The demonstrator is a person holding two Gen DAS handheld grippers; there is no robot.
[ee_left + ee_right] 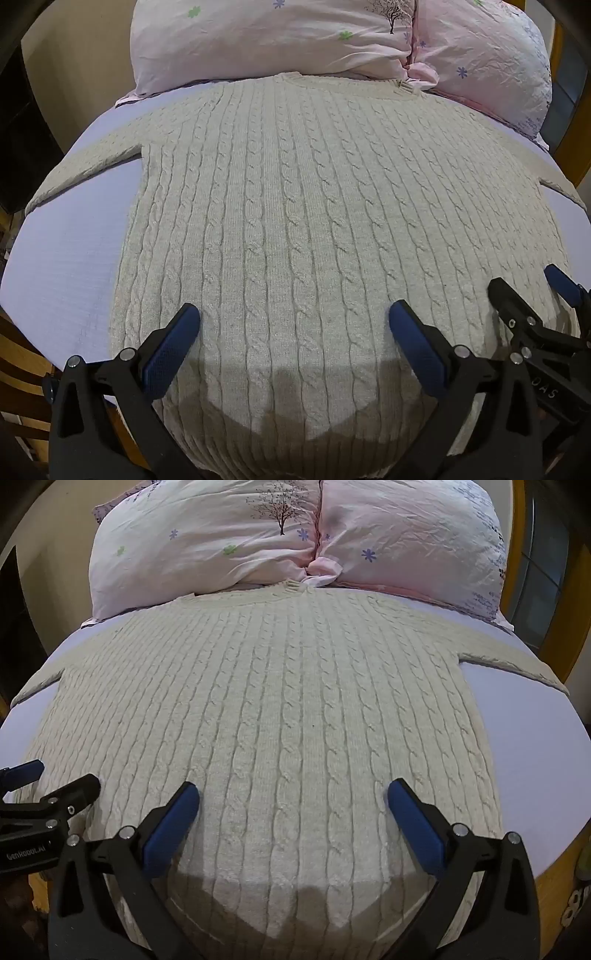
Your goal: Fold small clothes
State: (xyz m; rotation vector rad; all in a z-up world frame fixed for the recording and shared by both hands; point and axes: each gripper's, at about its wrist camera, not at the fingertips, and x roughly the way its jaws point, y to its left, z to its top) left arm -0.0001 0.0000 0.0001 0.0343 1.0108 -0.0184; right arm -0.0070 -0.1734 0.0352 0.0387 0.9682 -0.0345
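A cream cable-knit sweater (pixel 295 206) lies flat and spread out on a lavender bed sheet (pixel 62 273), neck toward the pillows, sleeves stretched out to both sides. It also shows in the right wrist view (pixel 280 701). My left gripper (pixel 293 325) is open and empty, hovering over the sweater's lower hem area. My right gripper (pixel 293 805) is open and empty too, over the hem a little to the right. The right gripper shows at the right edge of the left wrist view (pixel 532 291), and the left gripper at the left edge of the right wrist view (pixel 48 779).
Two pink floral pillows (pixel 280 40) (pixel 487 62) lie at the head of the bed, touching the sweater's collar; they also show in the right wrist view (pixel 207 542). Bare lavender sheet (pixel 528 753) flanks the sweater. A wooden bed frame (pixel 554 890) shows at the edges.
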